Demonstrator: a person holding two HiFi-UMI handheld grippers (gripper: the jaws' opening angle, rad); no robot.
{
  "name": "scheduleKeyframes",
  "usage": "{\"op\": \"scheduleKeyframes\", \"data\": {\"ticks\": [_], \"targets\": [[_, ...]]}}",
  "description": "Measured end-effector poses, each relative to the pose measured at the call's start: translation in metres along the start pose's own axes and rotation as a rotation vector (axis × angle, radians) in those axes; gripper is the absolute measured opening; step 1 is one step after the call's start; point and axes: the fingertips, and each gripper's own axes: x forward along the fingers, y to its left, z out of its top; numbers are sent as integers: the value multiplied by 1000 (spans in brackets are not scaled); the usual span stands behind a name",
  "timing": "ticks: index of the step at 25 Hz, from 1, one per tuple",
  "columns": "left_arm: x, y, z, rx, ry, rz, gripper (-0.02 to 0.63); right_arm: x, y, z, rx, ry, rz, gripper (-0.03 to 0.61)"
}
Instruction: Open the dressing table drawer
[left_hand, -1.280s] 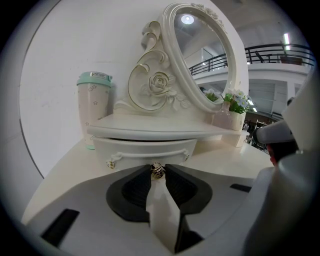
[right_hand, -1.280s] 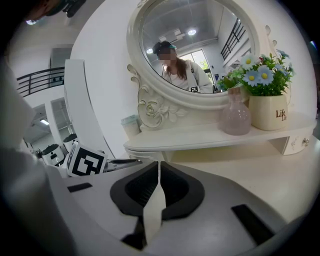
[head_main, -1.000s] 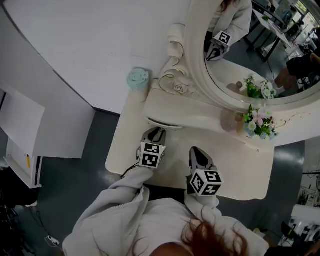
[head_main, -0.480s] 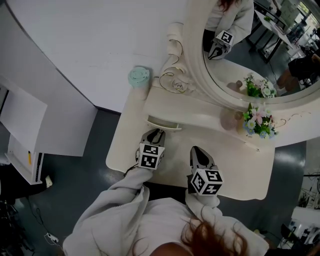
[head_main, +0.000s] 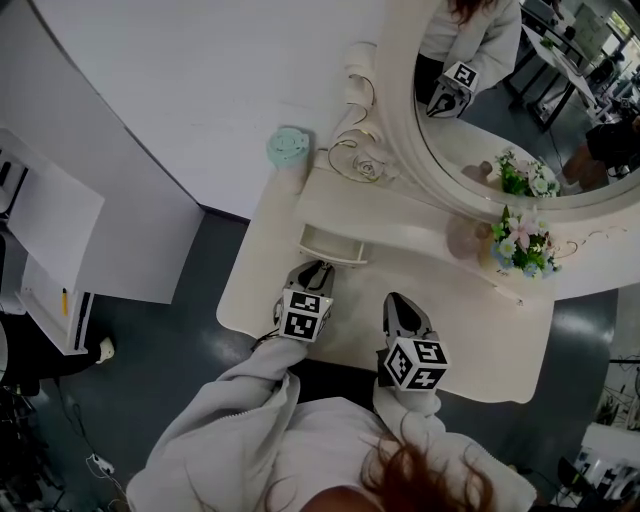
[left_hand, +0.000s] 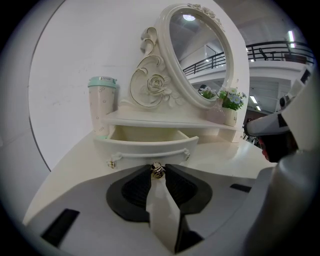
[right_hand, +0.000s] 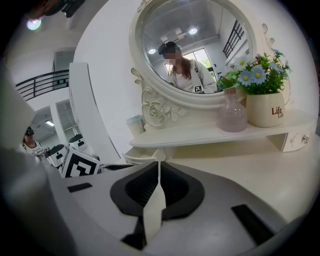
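The drawer (left_hand: 150, 140) sits under the low shelf (left_hand: 165, 119) at the left end of the dressing table top (head_main: 470, 330). It stands partway out, enough to show a bare cream interior. The pull is in hand, in my judgement, and the task is well along but not finished.

Your left gripper (head_main: 316, 268) has its jaws closed on the small metal knob (left_hand: 157, 170) at the middle of the drawer front, the dark pads pinching it at their tips. Your right gripper (right_hand: 159, 167) has its jaws together on nothing, and hangs over the table top just beside the left.

The next move calls for a straight, level draw toward you. The knob is small, rounded and shiny (a likely slip point), so keep the pinch firm.

The drawer front is bowed, painted cream and smooth, with a thin curved rail (left_hand: 150, 155) pinned at both ends. The shelf above it is the same glossy cream. Behind it rise carved scrollwork and an oval mirror (head_main: 500, 90). A pale green lidded cup (left_hand: 101, 106) stands at the shelf's left end, and a pink vase (right_hand: 232, 115) and a white flower pot (right_hand: 265, 107) stand well apart to the right.
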Motion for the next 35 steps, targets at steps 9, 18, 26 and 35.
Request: {"op": "scheduleKeyframes", "data": {"ticks": [9,18,26,35], "targets": [[-12,-3,-9,-9,0,9,100,-5,6,-6,-12,11,18,38],[-21,-7,-12,-6,-3,6,98,-9,10,-6,-24,11,25,38],[-25,-10,-21,1,7,-12,100,-8,18,-10,-36,14,37,38],[-35,-11,-16,35,30,-40,101,-5,24,-9,-37,5,29,38]]}}
